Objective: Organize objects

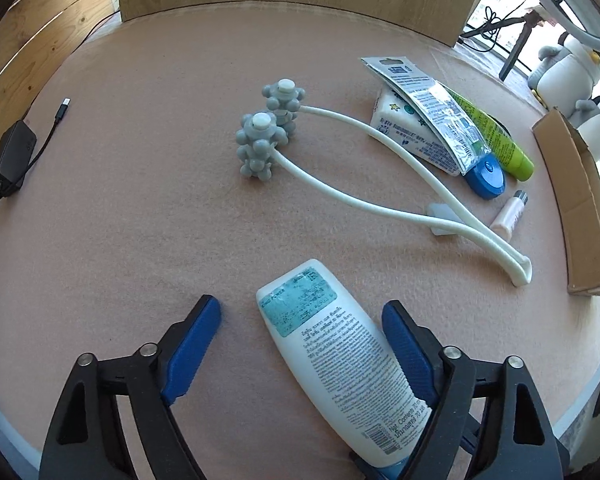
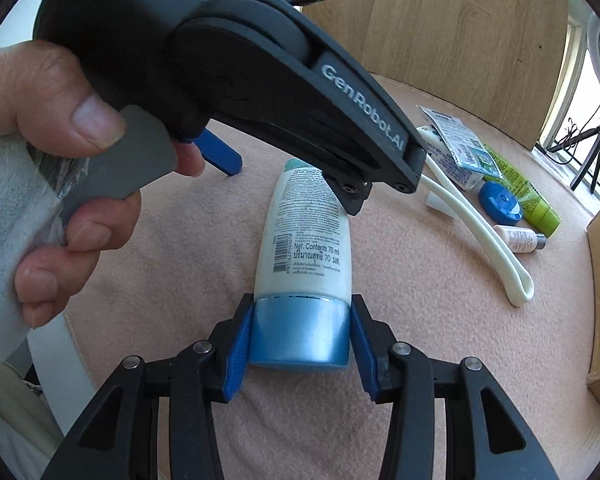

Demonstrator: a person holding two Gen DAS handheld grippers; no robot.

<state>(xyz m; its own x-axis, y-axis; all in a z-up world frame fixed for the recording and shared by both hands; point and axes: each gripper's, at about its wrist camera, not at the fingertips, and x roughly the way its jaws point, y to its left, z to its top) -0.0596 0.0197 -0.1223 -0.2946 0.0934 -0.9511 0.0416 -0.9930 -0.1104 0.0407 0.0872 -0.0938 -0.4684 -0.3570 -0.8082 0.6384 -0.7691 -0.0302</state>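
Low in the frame, my right claw (image 2: 302,342) grips the bottle (image 2: 304,240) by its blue cap (image 2: 300,332); my left claw (image 1: 302,320) stands wide around the body and should close squarely.

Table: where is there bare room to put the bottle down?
Bare cloth lies between the black charger and the grey massager, and in front of the left fingers. It is crowded on the far side by the tubes and cardboard box.
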